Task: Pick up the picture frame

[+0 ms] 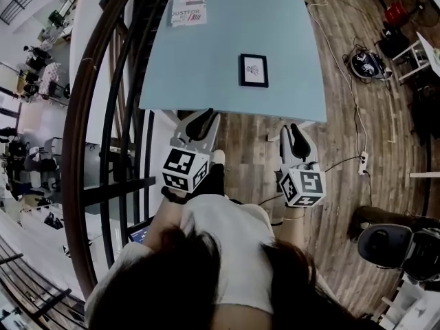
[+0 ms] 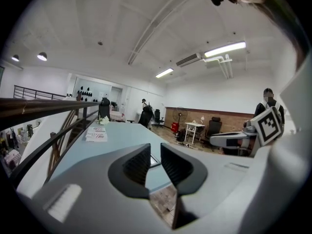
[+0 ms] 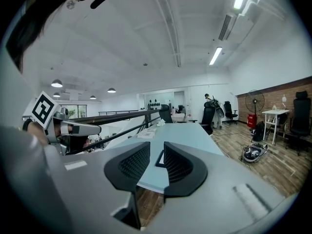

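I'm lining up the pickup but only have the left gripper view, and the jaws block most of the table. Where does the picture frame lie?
Observer: The picture frame lies flat on the blue table, toward its near edge.
Operator: Is either gripper on it?
Observer: No. The head view shows the left gripper and right gripper both at the table's near edge, apart from the frame, which lies ahead between them.
Operator: And the right jaws?
Observer: The right gripper view shows them apart and empty; the frame shows through the gap, farther along the table.
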Demonstrator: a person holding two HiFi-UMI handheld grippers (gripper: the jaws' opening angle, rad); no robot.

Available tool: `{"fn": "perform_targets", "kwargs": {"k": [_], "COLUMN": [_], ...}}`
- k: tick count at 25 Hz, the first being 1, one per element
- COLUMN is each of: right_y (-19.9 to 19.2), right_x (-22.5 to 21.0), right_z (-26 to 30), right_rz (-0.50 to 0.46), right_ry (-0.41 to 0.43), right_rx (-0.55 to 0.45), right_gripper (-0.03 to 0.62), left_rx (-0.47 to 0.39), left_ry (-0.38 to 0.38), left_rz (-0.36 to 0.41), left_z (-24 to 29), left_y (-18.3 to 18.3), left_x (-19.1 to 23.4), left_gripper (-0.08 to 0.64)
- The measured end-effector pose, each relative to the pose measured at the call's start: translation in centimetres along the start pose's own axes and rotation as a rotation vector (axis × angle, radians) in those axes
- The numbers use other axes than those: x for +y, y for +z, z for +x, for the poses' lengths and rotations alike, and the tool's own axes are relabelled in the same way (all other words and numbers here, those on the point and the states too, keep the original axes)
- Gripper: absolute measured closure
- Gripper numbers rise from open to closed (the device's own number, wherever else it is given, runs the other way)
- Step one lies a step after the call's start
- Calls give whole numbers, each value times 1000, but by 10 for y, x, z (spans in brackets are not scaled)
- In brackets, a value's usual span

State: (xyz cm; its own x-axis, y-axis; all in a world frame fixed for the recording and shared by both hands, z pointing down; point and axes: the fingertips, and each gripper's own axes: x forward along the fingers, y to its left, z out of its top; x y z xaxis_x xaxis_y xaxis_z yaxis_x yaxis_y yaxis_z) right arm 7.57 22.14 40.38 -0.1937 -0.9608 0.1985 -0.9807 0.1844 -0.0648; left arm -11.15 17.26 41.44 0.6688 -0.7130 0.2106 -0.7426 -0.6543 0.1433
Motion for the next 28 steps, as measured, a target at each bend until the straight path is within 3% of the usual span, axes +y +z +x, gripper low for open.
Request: {"fn": "perform_targets", "kwargs": {"k": [7,16,28], "right_y": [26,29,19], "right_x": [-24,-37,-58], "right_z": [79,130,170], "right_rz": [17,53,81], "right_ry": [3,-8,-5], "right_rx": [3,28,93], "right_gripper": [529,518,509], "left_rx": [16,50,98], "left_ry": [8,0,-12], "left_rz": [1,-11,-40], "left_z": [66,104,145], "left_y": [30,34,27], "left_x": [51,89,104], "left_gripper": [476,454,453]}}
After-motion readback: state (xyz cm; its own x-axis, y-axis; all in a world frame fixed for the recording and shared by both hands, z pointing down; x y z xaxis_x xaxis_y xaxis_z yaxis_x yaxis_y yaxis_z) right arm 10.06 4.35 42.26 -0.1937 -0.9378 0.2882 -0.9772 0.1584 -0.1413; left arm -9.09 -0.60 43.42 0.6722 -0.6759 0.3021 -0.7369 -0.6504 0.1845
